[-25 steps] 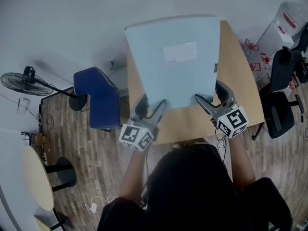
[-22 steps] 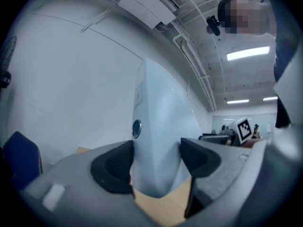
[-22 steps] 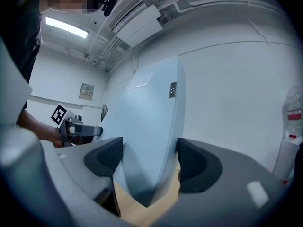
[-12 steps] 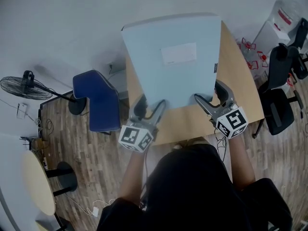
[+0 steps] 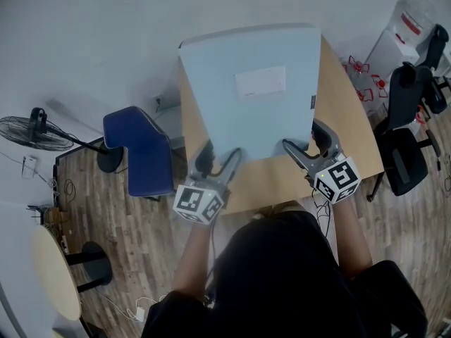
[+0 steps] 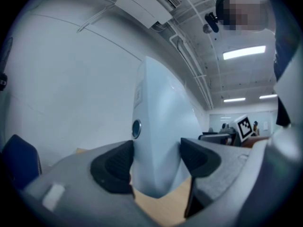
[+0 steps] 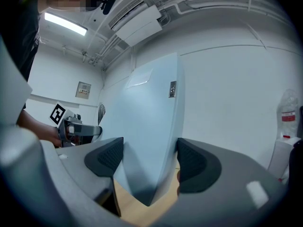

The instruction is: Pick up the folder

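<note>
A wide pale blue folder (image 5: 246,90) with a white label (image 5: 261,82) stands upright over the wooden table (image 5: 349,118), its face turned toward the head camera. My left gripper (image 5: 220,153) is shut on its lower left corner. In the left gripper view both dark pads press the folder (image 6: 161,141) from either side, at the left gripper (image 6: 156,162). My right gripper (image 5: 303,138) is shut on the lower right corner by the spine. In the right gripper view the folder (image 7: 147,126) fills the gap of the right gripper (image 7: 147,160).
A blue chair (image 5: 137,150) stands left of the table, with a floor fan (image 5: 35,129) further left. Black office chairs (image 5: 402,160) and a water bottle (image 5: 405,27) are on the right. A round table (image 5: 53,273) sits at the lower left.
</note>
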